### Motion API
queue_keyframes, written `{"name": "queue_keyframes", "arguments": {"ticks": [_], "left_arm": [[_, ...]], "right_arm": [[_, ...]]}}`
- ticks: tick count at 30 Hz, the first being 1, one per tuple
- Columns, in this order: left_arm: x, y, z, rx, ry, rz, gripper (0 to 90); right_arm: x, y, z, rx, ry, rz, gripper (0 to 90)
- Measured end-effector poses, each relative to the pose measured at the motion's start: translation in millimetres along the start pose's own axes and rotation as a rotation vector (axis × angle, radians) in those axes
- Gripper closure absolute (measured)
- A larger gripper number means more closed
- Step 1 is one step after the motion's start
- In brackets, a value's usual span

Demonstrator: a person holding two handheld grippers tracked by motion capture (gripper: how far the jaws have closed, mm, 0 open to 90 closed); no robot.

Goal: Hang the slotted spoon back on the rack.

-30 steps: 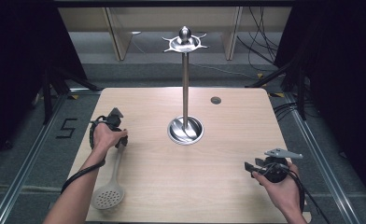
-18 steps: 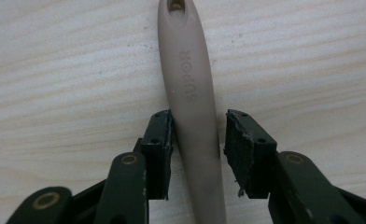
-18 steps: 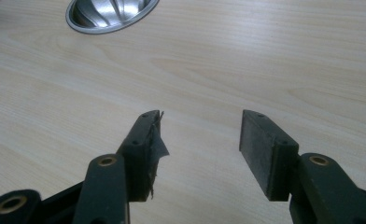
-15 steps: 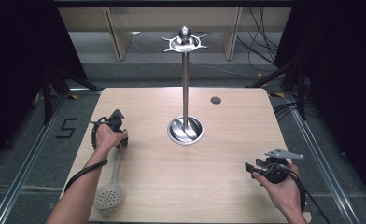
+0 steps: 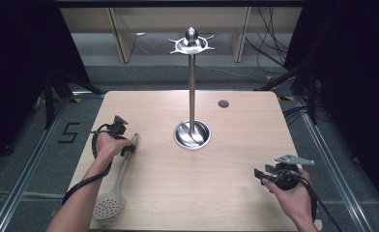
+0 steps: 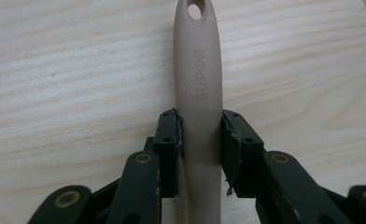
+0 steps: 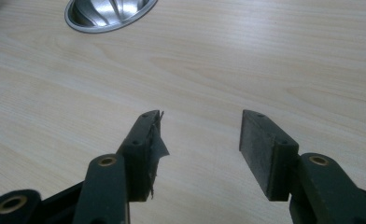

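We see the left gripper (image 5: 128, 147) near the table's (image 5: 236, 203) left edge, its jaws pinching the beige handle of the slotted spoon (image 6: 197, 93), which lies flat with its perforated head toward the near edge. The right gripper (image 5: 260, 175) rests by the near right corner, jaws spread over bare wood. Wide open tabletop lies between them. The metal stand (image 5: 192, 87) rises from mid-table; the spoon's head is hidden in the left gripper view. Dark curtains flank the grey floor.

Qty on light wood table (image 5: 236, 145): 1 beige plastic slotted spatula (image 5: 114, 193); 1 tall steel rack w/ round base and hooked top (image 5: 192, 87); 2 black two-jaw grippers, left (image 5: 128, 147), right (image 5: 259, 174).
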State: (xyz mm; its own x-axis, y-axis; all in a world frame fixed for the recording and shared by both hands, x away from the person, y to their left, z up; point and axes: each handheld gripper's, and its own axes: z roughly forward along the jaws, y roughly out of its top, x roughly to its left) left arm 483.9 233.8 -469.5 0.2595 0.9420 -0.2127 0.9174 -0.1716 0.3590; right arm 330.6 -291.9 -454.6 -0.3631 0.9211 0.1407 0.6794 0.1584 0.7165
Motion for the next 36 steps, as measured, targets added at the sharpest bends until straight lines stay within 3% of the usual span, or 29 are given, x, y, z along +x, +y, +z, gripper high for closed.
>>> {"name": "queue_keyframes", "arguments": {"ticks": [1, 2, 4, 6, 7, 8, 9, 10, 13, 17, 20, 21, 25, 27, 28, 36], "left_arm": [[0.0, 0.0, 0.0, 0.0, 0.0, 0.0, 69.0], [-4.4, -3.3, -7.6, -0.038, -0.012, 0.019, 69.1], [-6.8, -5.2, -11.6, -0.06, -0.015, 0.029, 69.1], [-12.3, -11.6, -24.4, -0.119, -0.03, 0.059, 69.1], [-12.3, -11.6, -24.4, -0.119, -0.03, 0.059, 69.1], [-14.3, -17.6, -33.4, -0.165, -0.044, 0.077, 69.1], [-14.3, -17.6, -33.4, -0.165, -0.044, 0.077, 69.2], [-16.2, -24.6, -42.1, -0.215, -0.063, 0.097, 69.2], [-19.7, -35.3, -55.3, -0.293, -0.068, 0.118, 69.2], [-19.1, -48.7, -75.0, -0.343, -0.087, 0.203, 69.2], [-21.1, -58.8, -85.2, -0.412, -0.111, 0.208, 69.2], [-22.9, -61.7, -88.1, -0.441, -0.126, 0.191, 69.2], [-22.5, -71.9, -103.6, -0.485, -0.139, 0.222, 69.2], [-22.9, -77.5, -109.6, -0.529, -0.157, 0.207, 69.2], [-22.9, -77.5, -109.6, -0.529, -0.157, 0.207, 69.2], [-20.6, -104.3, -138.1, -0.669, -0.158, 0.206, 69.3]], "right_arm": [[-0.4, -0.4, 2.0, -0.013, 0.02, 0.0, 48.9], [-0.6, -0.6, 2.8, -0.013, 0.027, -0.001, 48.9], [-0.4, -0.6, 3.0, -0.017, 0.019, -0.004, 48.9], [-0.6, -0.5, 2.5, -0.021, 0.027, -0.008, 48.9], [-0.6, -0.5, 2.5, -0.021, 0.027, -0.008, 48.9], [-0.5, -0.5, 2.2, -0.022, 0.027, -0.007, 48.9], [1.0, -0.1, 0.0, -0.005, 0.006, 0.001, 48.9], [1.5, -0.1, -0.6, 0.0, 0.006, 0.01, 48.9], [1.4, 0.0, -0.6, -0.003, 0.009, 0.011, 48.9], [0.9, 0.2, 0.3, -0.023, 0.012, 0.007, 48.9], [0.4, 0.2, 0.1, -0.03, 0.02, 0.006, 48.9], [0.4, 0.1, 0.0, -0.031, 0.019, 0.006, 48.9], [1.0, -0.1, 0.3, -0.026, 0.022, 0.012, 48.9], [0.8, -0.1, 0.5, -0.029, 0.022, 0.007, 48.9], [0.8, -0.1, 0.5, -0.029, 0.022, 0.007, 48.9], [1.1, 0.0, -0.2, -0.026, 0.013, 0.01, 48.9]]}}
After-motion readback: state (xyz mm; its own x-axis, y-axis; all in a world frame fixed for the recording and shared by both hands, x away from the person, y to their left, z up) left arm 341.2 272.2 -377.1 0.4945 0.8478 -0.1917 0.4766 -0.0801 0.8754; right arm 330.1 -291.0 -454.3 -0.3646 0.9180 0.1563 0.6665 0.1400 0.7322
